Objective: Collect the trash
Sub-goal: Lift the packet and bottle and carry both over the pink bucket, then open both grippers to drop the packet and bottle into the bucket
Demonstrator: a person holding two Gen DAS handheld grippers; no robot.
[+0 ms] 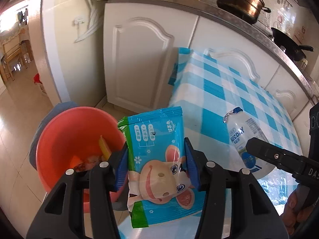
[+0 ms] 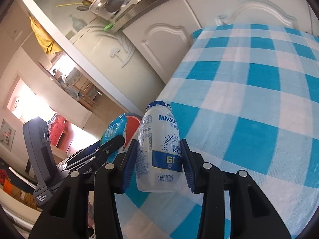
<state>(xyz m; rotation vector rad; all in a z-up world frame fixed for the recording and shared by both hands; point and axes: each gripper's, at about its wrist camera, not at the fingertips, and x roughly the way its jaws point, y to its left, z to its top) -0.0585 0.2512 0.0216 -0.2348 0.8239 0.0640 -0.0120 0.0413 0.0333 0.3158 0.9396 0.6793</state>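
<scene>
My left gripper [image 1: 156, 162] is shut on a blue and green wet-wipe packet [image 1: 157, 159] with a cartoon cow, held above the table's near left corner. Just left of it, lower down, stands a red plastic basin [image 1: 65, 131] with several scraps of trash inside. My right gripper [image 2: 158, 162] is shut on a small white drink bottle [image 2: 159, 153] with a torn blue foil lid, upright over the checked cloth. That bottle [image 1: 242, 137] and a right finger [image 1: 265, 151] show at the right of the left wrist view. The packet [image 2: 113, 129] and basin rim [image 2: 132, 119] peek out behind the left gripper [image 2: 99, 153] in the right wrist view.
A blue and white checked tablecloth [image 2: 249, 99] covers the table. White cabinet doors [image 1: 137, 59] stand behind it under a steel counter [image 1: 199, 6] carrying a pot [image 1: 239, 2] and a black pan [image 1: 289, 43]. A pale tiled floor [image 1: 18, 123] lies to the left.
</scene>
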